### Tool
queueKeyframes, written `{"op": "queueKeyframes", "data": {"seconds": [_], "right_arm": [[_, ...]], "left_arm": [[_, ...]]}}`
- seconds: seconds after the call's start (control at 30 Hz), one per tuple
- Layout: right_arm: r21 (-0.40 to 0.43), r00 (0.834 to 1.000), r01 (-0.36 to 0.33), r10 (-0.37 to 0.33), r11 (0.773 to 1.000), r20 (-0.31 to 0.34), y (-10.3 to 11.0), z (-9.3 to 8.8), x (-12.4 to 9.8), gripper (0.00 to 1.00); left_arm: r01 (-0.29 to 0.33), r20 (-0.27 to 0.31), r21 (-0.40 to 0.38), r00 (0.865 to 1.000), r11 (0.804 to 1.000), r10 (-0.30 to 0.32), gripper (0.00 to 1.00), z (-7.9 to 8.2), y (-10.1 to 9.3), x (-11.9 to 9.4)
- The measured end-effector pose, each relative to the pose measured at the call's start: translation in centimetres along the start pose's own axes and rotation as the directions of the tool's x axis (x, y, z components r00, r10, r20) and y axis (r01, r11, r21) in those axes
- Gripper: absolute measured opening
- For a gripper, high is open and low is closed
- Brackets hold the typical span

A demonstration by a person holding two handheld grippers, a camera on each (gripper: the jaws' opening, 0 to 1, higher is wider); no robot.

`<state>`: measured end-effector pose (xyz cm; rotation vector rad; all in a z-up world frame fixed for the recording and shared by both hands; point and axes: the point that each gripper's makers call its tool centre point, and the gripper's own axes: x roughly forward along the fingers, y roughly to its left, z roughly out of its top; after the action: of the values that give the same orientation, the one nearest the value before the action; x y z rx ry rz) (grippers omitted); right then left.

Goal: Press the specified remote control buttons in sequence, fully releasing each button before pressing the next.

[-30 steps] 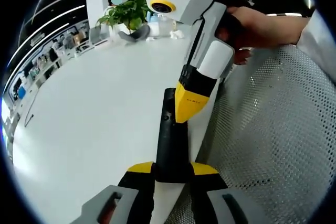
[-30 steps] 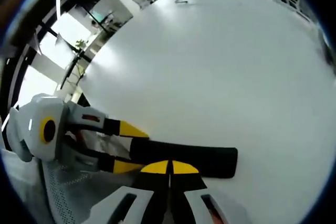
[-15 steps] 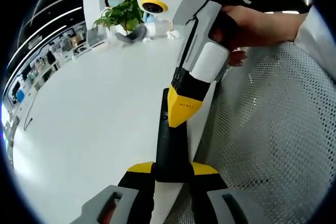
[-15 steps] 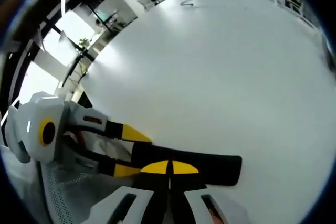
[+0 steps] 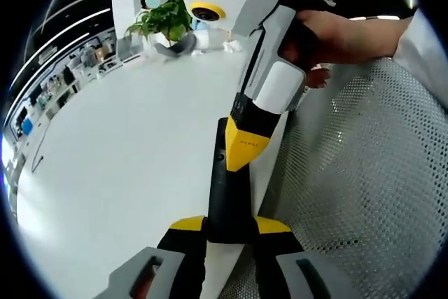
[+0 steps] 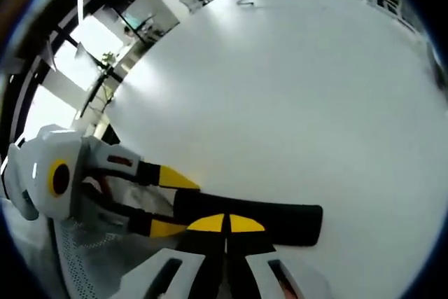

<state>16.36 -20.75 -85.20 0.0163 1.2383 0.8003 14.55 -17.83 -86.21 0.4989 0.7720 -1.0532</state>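
A: Item 1, black remote control (image 5: 225,187): it lies at the near edge of the white table (image 5: 126,145), beside a grey mesh chair seat (image 5: 364,194). We clamp its near end in the left gripper (image 5: 229,225), a yellow-tipped jaw on each side.

B: Item 2, right gripper (image 5: 243,153): we see its 2 jaws closed together, tip resting on the remote's face about midway along. In the right gripper view the joined yellow tips (image 6: 225,223) sit right over the remote (image 6: 280,220).

A: Advice for this step: we judge a straight, light press on 1 button best, then a full lift clear before the next. The left grip should hold steady so the remote cannot tip off the edge.

B: Item 3, pose: a hand (image 5: 329,36) grips the right gripper's handle, tool slanting down onto the remote.
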Motion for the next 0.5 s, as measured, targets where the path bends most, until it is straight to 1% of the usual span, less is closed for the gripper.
{"op": "queueKeyframes", "data": {"seconds": [0.2,0.4,0.43,0.47,0.5], "right_arm": [[0.034,1.000,-0.009,0.009,0.999,0.006,-0.1,0.0,0.0,0.00],[0.023,1.000,0.008,-0.008,1.000,-0.007,0.2,-0.1,-0.2,0.00],[-0.001,1.000,0.005,-0.005,1.000,0.009,0.4,0.2,-0.3,0.00],[-0.002,0.999,-0.012,0.012,1.000,0.033,0.8,0.6,-0.4,0.00],[0.002,0.999,-0.023,0.023,1.000,0.036,0.9,0.7,-0.5,0.00]], "left_arm": [[0.000,0.000,-0.001,1.000,1.000,0.000,0.24,0.0,0.0,0.0],[-0.002,0.000,-0.003,1.000,1.000,0.002,0.25,0.0,0.0,0.0],[-0.002,0.000,-0.003,1.000,1.000,0.002,0.25,0.0,0.0,0.0],[-0.002,0.000,-0.003,1.000,1.000,0.002,0.25,0.0,-0.1,0.0],[-0.002,-0.001,-0.004,1.000,1.000,0.002,0.25,0.0,-0.1,0.0]]}}
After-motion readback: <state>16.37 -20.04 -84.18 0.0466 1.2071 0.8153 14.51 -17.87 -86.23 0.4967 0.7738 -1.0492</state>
